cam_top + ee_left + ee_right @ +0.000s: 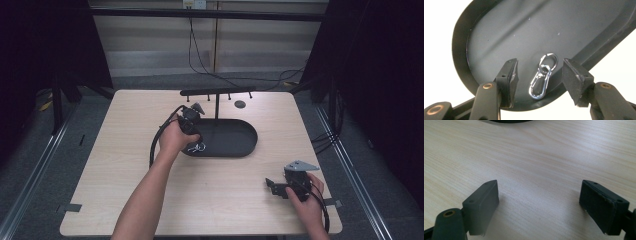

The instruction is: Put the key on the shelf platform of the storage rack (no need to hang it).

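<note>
Left claw [539,75] jaws straddle the silver clasp [541,80], untouched, on tray [499,30]

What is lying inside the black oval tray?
A silver clip with a ring lies on the black oval tray floor near its rim, between the open left gripper without touching. The hand covers that end from above.

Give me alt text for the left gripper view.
A silver snap hook with key ring lies in a dark oval tray, loose between the open jaws of the left tool, which touch neither side of it. Pale tabletop shows beyond the tray's rim.
</note>
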